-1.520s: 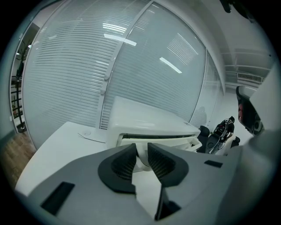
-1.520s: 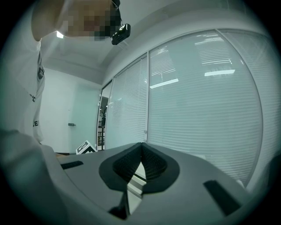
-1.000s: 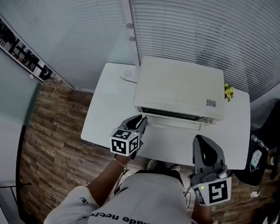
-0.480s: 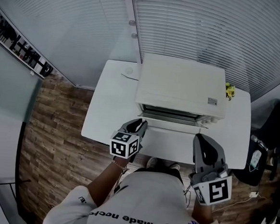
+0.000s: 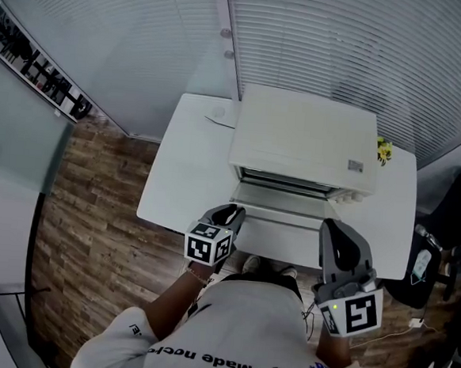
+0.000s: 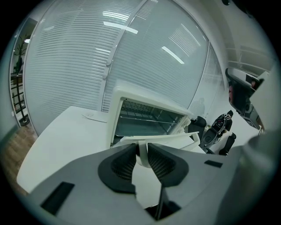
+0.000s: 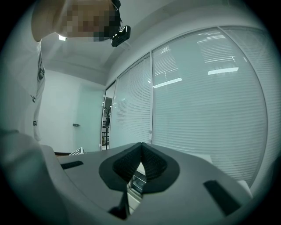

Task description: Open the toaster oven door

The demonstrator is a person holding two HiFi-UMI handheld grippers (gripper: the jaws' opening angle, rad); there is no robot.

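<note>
A white toaster oven stands at the back of a white table. Its door hangs part-way down, and the rack inside shows in the left gripper view. The white bar handle runs along the door's top edge. My left gripper is shut on the left end of that handle, which sits between the ribbed pads. My right gripper hovers near the table's front edge, right of the door, pads together with nothing in them.
A small yellow object sits on the table by the oven's right side. A flat white item lies at the back left. Blinds cover the glass wall behind. A dark chair stands to the right, with wood floor on the left.
The left gripper has drawn back toward the person with the handle, and the door has swung lower, widening the gap at the oven's front. The right gripper has hardly moved.
</note>
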